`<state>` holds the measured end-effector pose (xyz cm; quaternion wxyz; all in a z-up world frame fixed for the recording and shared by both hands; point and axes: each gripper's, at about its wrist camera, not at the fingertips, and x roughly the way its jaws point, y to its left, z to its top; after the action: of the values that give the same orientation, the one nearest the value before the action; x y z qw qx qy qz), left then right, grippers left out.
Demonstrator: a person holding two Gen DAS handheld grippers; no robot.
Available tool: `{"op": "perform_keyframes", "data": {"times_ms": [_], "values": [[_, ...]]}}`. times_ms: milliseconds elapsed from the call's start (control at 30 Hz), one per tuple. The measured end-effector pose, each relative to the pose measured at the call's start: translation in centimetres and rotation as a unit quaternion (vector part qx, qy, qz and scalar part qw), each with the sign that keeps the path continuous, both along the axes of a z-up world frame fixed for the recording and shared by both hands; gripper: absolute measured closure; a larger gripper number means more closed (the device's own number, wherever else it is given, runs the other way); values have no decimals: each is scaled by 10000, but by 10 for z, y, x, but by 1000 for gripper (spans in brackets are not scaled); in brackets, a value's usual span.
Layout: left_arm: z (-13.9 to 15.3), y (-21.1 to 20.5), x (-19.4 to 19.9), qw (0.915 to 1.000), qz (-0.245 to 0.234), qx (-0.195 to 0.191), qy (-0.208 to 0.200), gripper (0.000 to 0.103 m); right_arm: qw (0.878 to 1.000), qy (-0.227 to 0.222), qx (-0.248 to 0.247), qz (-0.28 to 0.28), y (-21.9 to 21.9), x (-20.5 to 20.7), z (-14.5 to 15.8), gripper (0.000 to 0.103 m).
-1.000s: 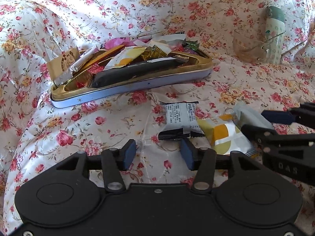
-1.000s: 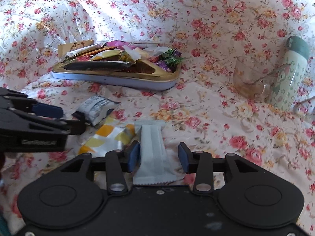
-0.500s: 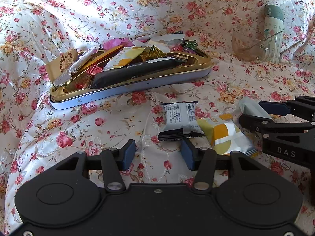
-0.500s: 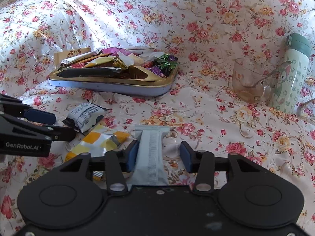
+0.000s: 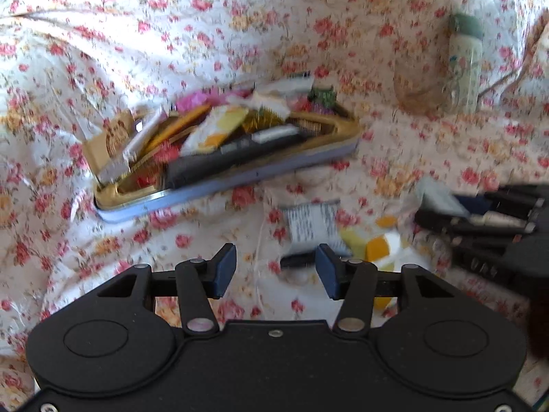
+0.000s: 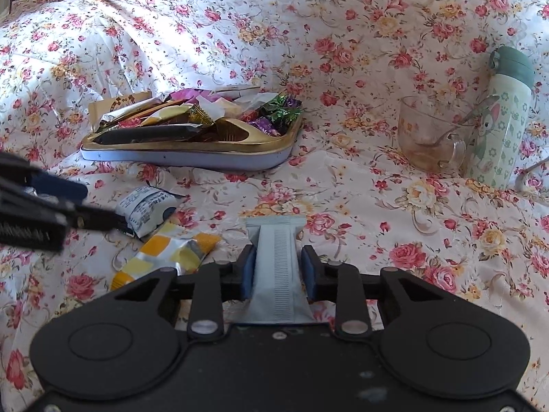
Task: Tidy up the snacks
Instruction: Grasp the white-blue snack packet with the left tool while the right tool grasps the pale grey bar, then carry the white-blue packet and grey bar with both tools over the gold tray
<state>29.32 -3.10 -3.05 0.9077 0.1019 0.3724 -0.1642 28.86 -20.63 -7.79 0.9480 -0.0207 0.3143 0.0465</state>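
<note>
A gold-rimmed tin tray (image 6: 192,158) full of snack packets lies on the floral cloth; it also shows, blurred, in the left wrist view (image 5: 223,189). My right gripper (image 6: 278,269) is shut on a pale grey-blue snack packet (image 6: 278,261) and holds it just above the cloth. A white packet with black print (image 6: 145,211) and a yellow-white packet (image 6: 164,257) lie loose in front of the tray. My left gripper (image 5: 276,269) is open and empty, just before the white packet (image 5: 310,226).
A glass mug with a spoon (image 6: 429,137) and a pale green bottle (image 6: 501,120) stand at the right. The cloth (image 6: 377,34) rises in folds behind the tray.
My right gripper has closed on the grey-blue packet and lifted it slightly. The left gripper has moved a little; its view is blurred.
</note>
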Motion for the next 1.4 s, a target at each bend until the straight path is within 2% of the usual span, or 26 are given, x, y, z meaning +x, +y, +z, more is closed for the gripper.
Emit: {"op": "perform_keyframes", "data": {"times_ms": [167, 333, 600, 967, 1100, 1400], "values": [[7, -17, 9, 9998, -82, 171, -58, 45, 10000, 2, 24, -5, -1, 0, 0, 74], [-4, -37, 19, 9994, -89, 296, 137, 45, 10000, 0, 24, -6, -1, 0, 0, 74], [-19, -52, 27, 9990, 30, 409, 200, 45, 10000, 1, 45, -11, -1, 0, 0, 73], [-32, -41, 26, 9998, 182, -78, -34, 45, 10000, 1, 63, -27, -1, -1, 0, 73], [-34, -38, 22, 9997, 66, -123, -193, 45, 10000, 1, 56, -33, 0, -1, 0, 73], [-34, -38, 25, 9998, 72, -157, -124, 45, 10000, 2, 67, -40, 0, -1, 0, 73]]}}
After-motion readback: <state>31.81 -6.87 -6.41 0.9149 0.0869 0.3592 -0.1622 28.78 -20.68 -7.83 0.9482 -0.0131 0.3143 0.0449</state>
